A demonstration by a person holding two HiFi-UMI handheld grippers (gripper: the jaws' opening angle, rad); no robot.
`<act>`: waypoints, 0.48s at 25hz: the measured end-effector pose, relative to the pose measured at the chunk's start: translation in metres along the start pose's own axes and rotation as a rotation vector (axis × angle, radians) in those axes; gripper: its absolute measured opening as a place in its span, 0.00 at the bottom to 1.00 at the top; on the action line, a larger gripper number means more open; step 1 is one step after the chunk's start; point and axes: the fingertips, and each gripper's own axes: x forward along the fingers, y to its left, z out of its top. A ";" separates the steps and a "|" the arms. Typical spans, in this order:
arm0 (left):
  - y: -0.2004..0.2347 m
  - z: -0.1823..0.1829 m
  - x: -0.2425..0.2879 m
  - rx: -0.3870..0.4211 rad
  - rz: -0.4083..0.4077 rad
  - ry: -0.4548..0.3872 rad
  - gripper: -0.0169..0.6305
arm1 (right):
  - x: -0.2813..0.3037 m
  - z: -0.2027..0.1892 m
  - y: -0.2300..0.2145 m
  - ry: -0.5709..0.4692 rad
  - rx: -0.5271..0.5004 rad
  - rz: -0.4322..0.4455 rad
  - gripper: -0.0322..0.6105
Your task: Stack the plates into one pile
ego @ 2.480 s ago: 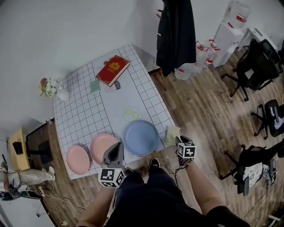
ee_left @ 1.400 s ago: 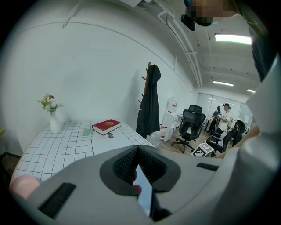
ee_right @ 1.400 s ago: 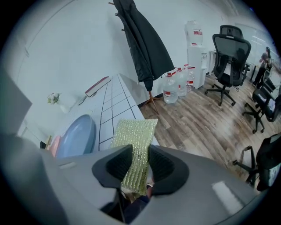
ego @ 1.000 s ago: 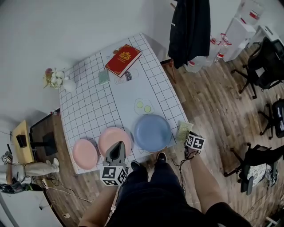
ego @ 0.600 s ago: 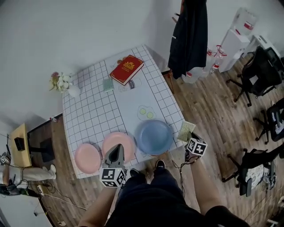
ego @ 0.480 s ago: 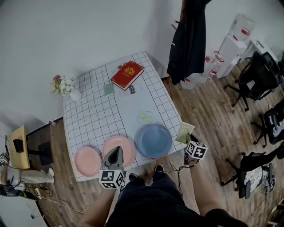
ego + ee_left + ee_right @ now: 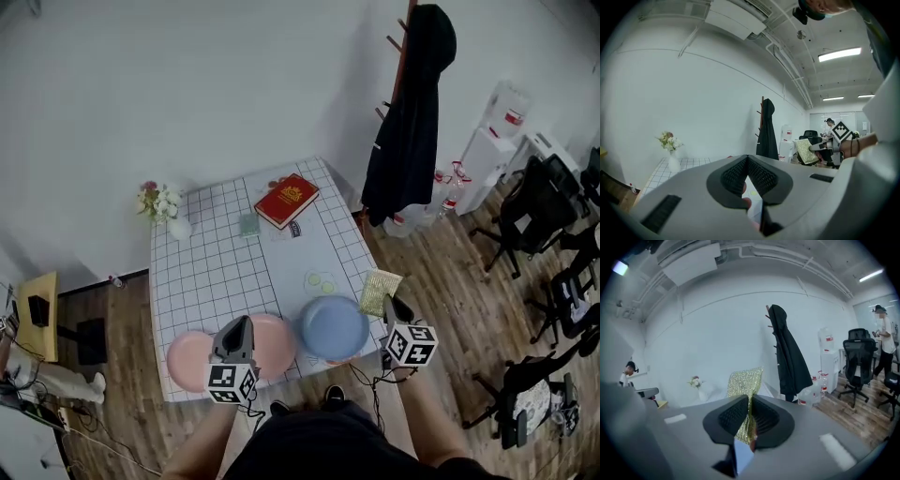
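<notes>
Three plates lie along the table's near edge: a small pink plate [image 7: 187, 360] at the left, a larger pink plate [image 7: 274, 343] in the middle and a blue plate [image 7: 335, 327] at the right. My left gripper [image 7: 239, 322] hovers over the larger pink plate's left side, shut, with nothing in it [image 7: 747, 161]. My right gripper [image 7: 389, 301] is just right of the blue plate, off the table's corner. It is shut on a glittery yellow-green cloth [image 7: 379, 290], which stands up out of the jaws [image 7: 746, 380].
On the grid-patterned tablecloth [image 7: 212, 274] farther back lie a red book [image 7: 292, 200], a small green card [image 7: 248, 224] and a flower vase [image 7: 166, 206]. A black coat [image 7: 411, 112] hangs on a rack to the right. Office chairs [image 7: 530, 211] stand on the wooden floor.
Both grippers have risen, the right one more, carrying the cloth up beside the blue plate. The head view has pulled back, so the table looks smaller.
</notes>
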 end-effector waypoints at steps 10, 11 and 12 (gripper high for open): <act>0.025 0.025 -0.039 0.033 0.037 -0.077 0.02 | -0.024 0.038 0.104 -0.092 -0.130 0.180 0.12; 0.028 0.025 -0.043 0.032 0.044 -0.078 0.02 | -0.024 0.040 0.110 -0.098 -0.140 0.191 0.12; 0.031 0.024 -0.047 0.030 0.053 -0.080 0.02 | -0.024 0.042 0.115 -0.103 -0.149 0.201 0.12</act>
